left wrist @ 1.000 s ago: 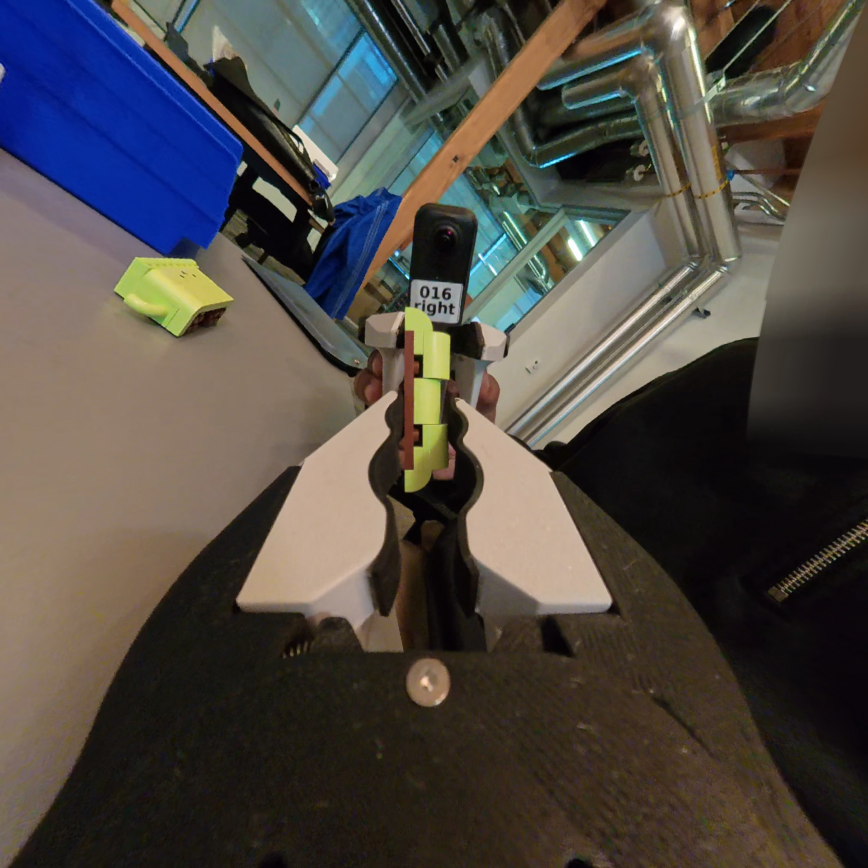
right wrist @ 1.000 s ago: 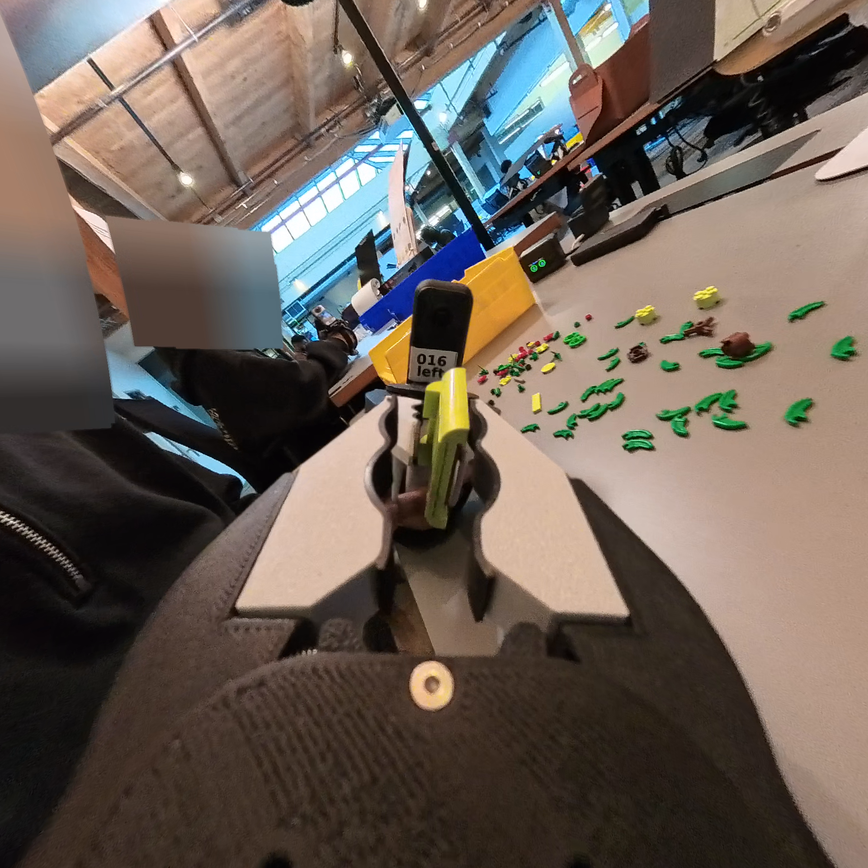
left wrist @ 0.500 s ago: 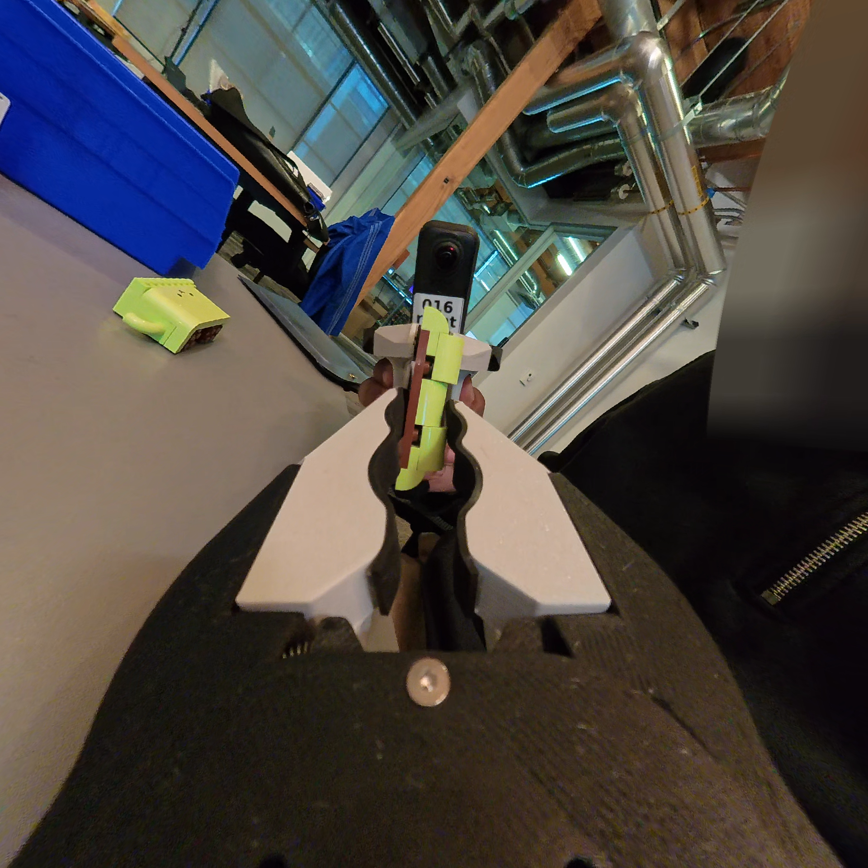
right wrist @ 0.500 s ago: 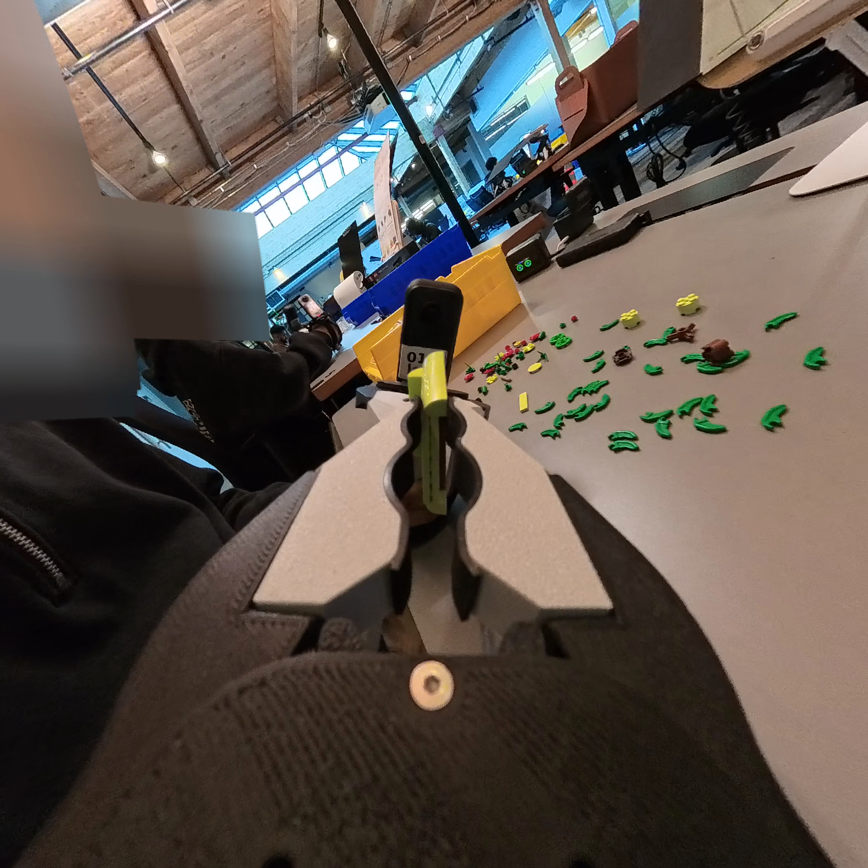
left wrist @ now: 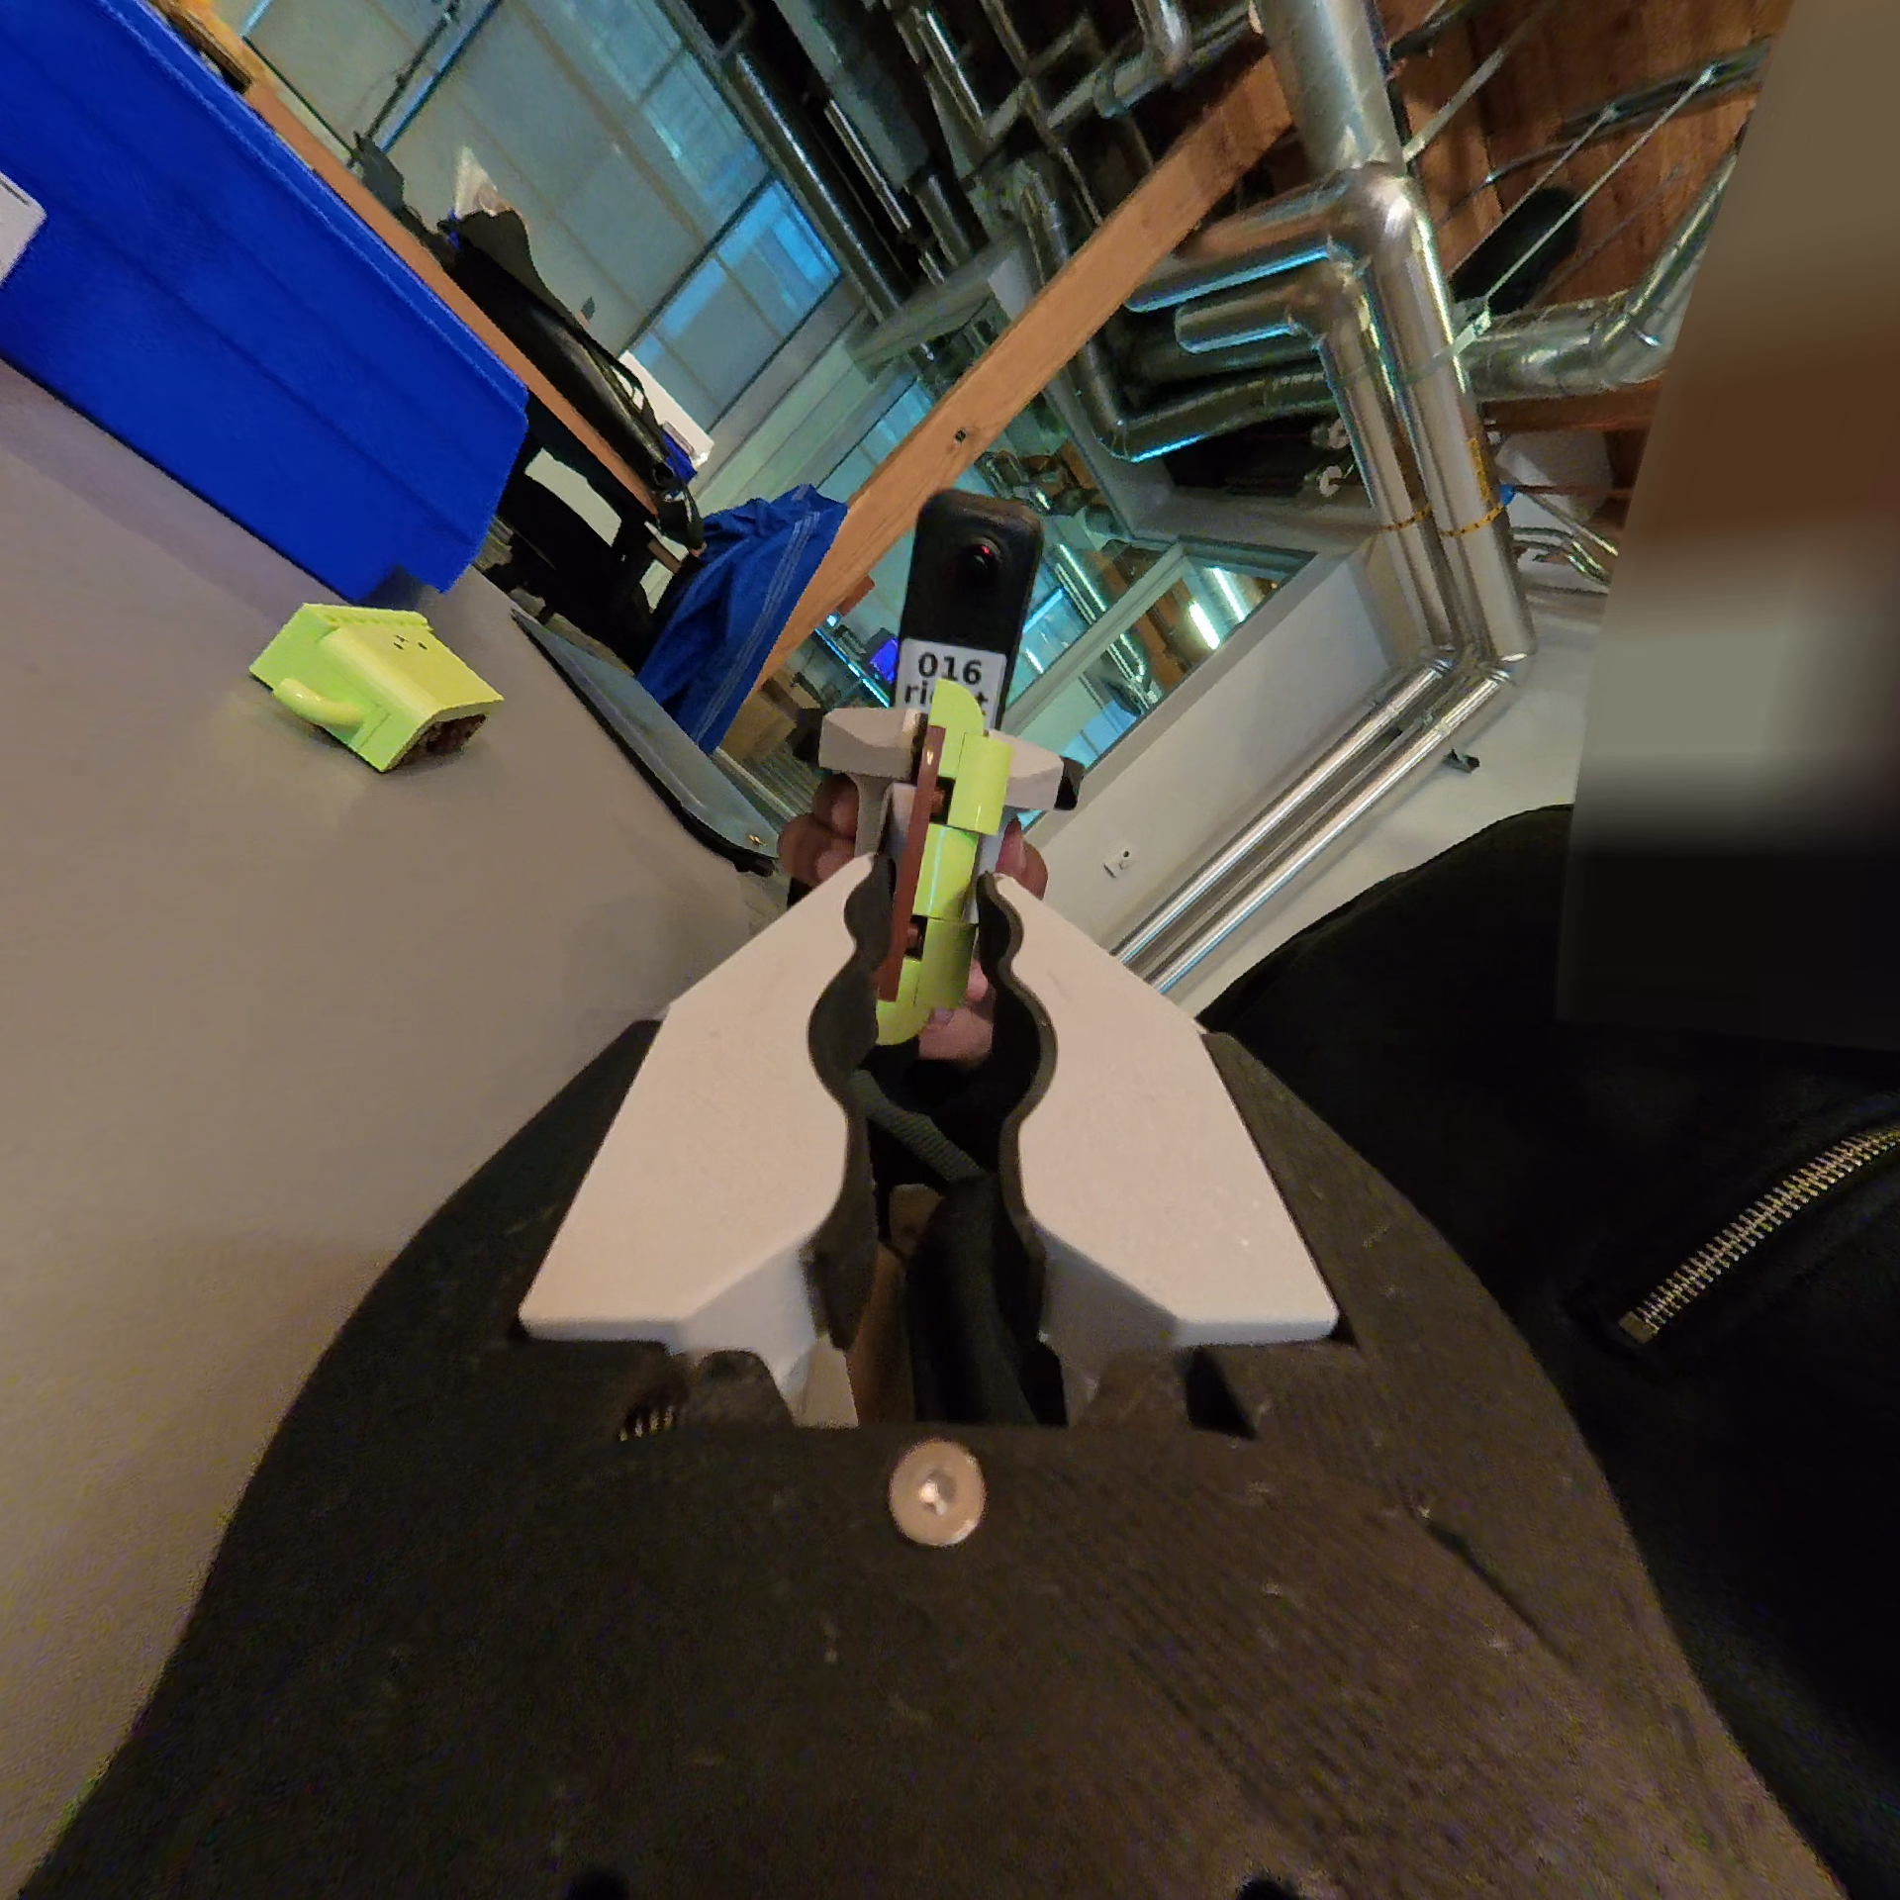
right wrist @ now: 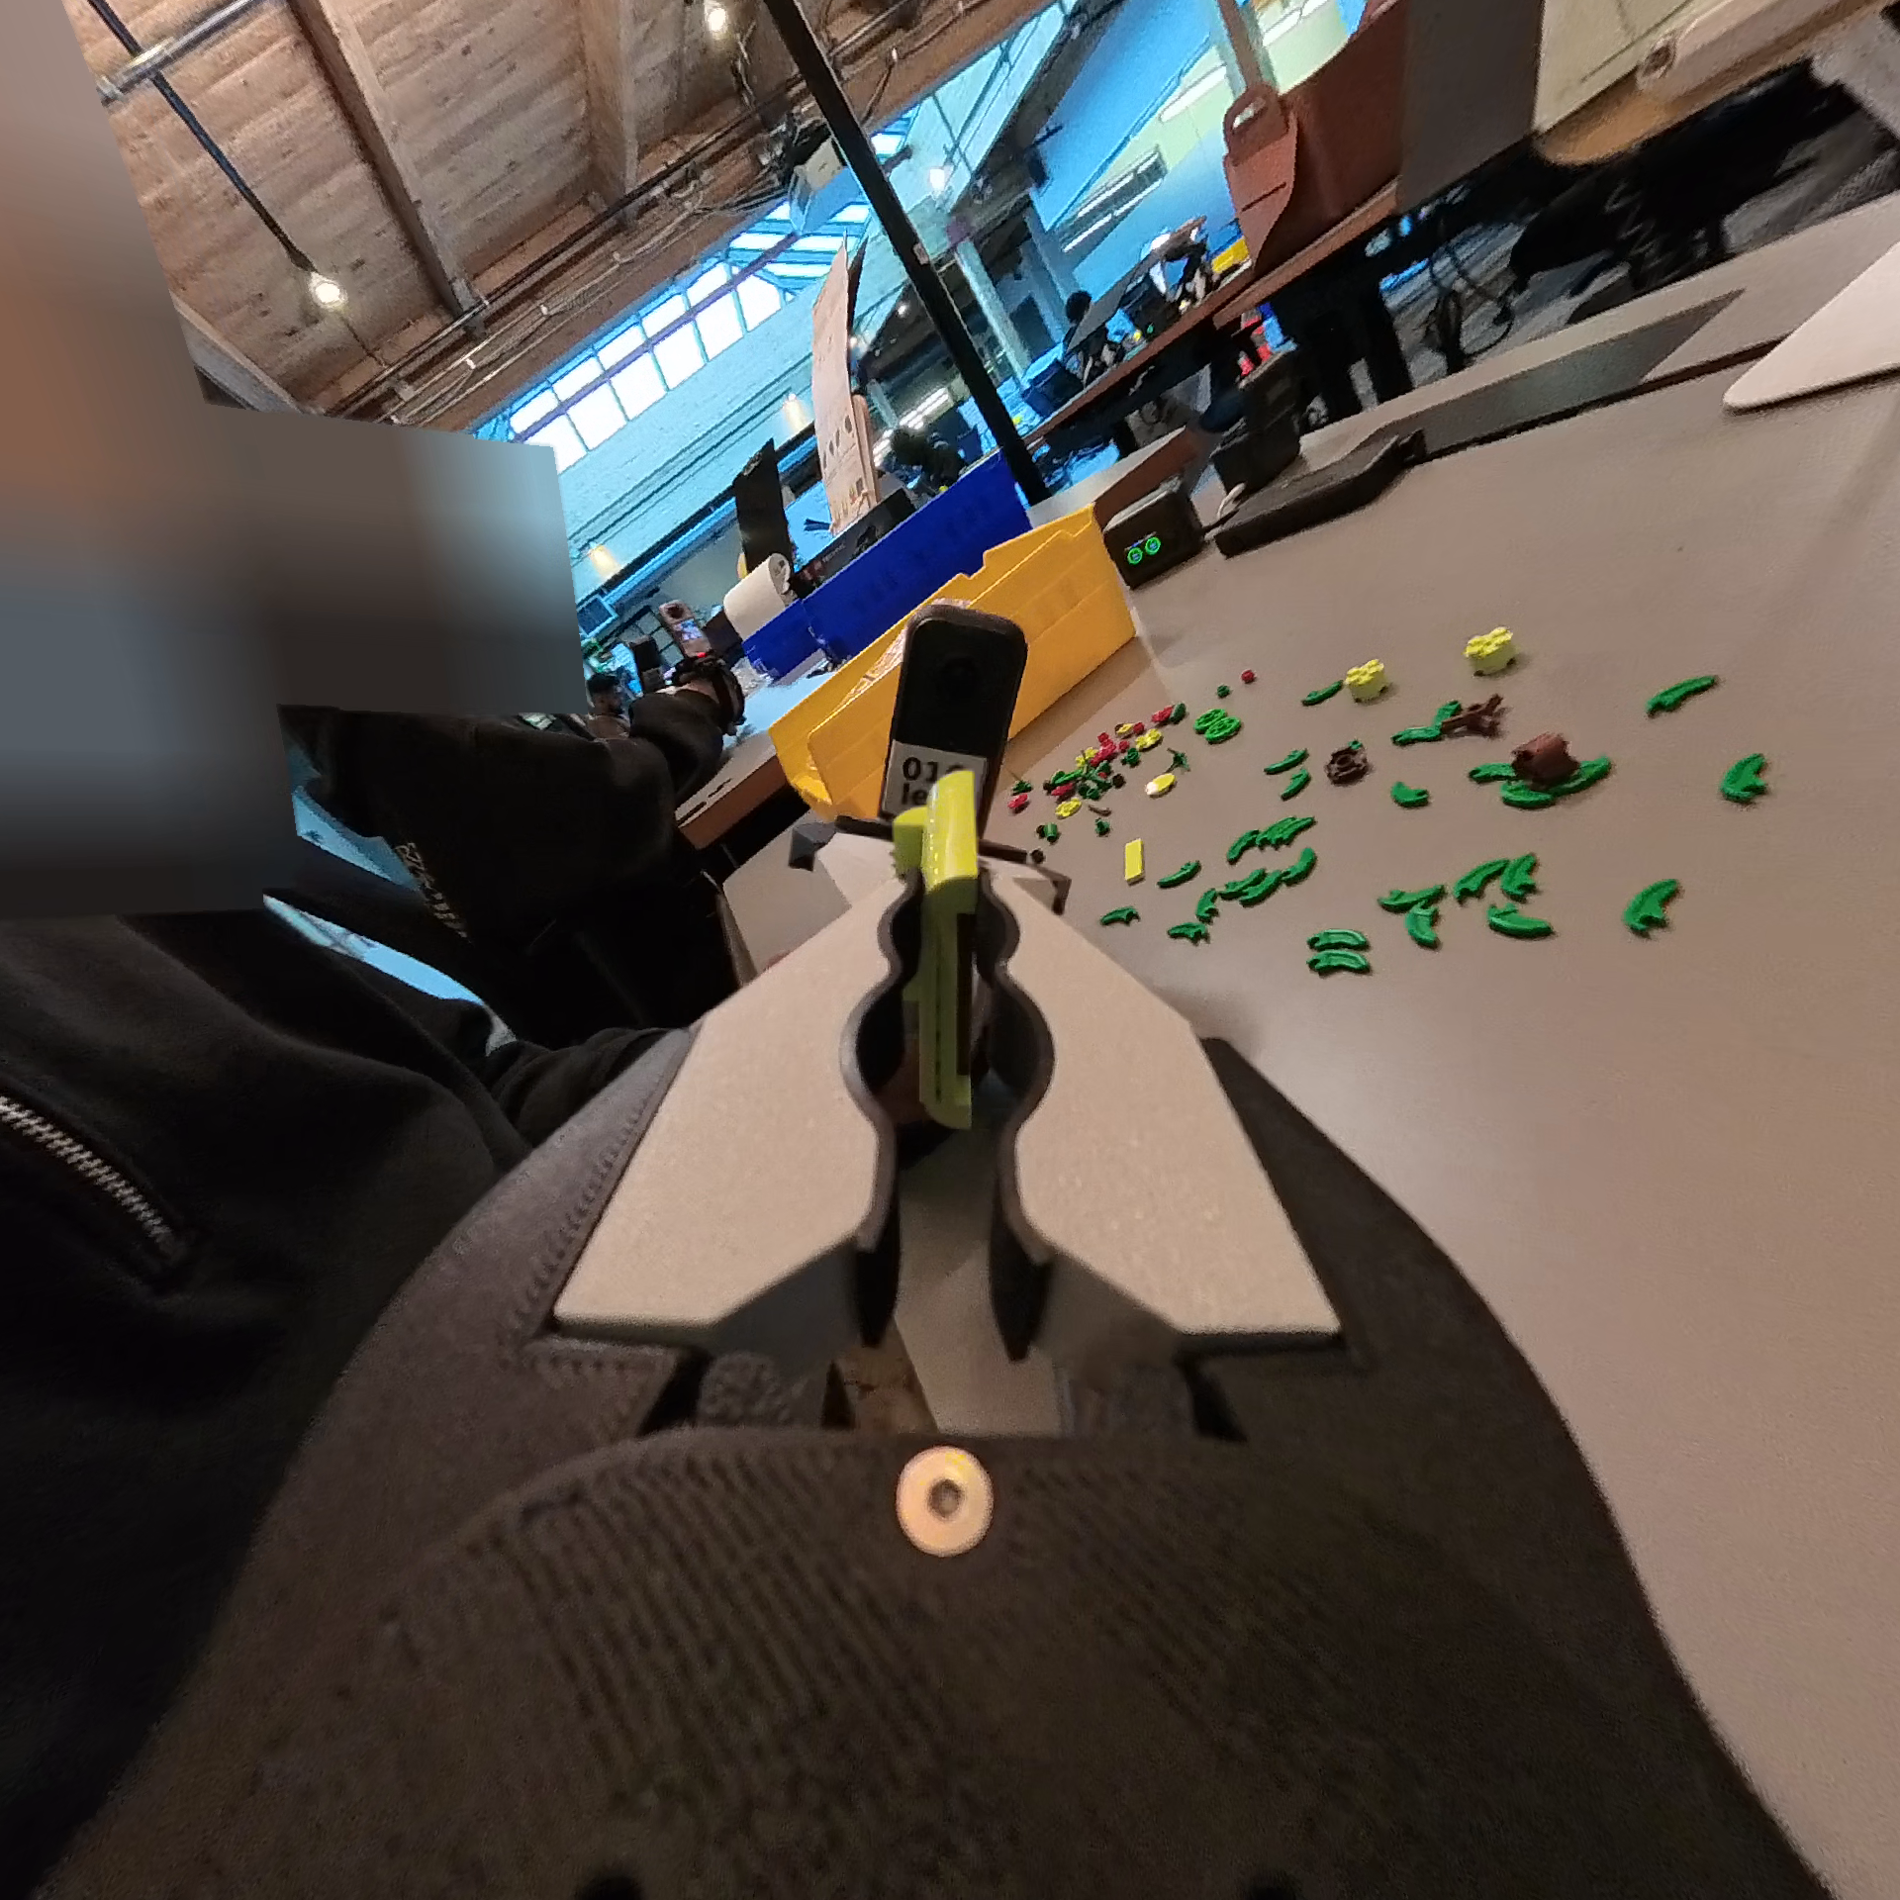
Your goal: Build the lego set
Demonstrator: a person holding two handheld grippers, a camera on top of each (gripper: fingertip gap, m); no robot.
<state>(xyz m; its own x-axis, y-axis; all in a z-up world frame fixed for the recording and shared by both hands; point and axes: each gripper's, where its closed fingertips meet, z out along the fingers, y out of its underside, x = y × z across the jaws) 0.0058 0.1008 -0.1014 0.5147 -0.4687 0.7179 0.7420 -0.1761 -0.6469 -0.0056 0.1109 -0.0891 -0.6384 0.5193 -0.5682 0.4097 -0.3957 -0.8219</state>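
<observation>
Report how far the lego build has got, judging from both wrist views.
Done: a lime-green brick block with a hook sits finished-looking on the grey table. In hand: a slim lime-green and brown brick strip, gripped from opposite ends by the left gripper and right gripper. Left: many loose dark-green leaf pieces, yellow flower studs and small brown pieces lie unattached.

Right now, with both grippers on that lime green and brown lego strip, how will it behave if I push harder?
The lego strip is thin and made of several stacked segments, so it probably snaps apart at a joint instead of flexing. Its smooth plastic could slip between the left gripper fingers. It looks light.
</observation>
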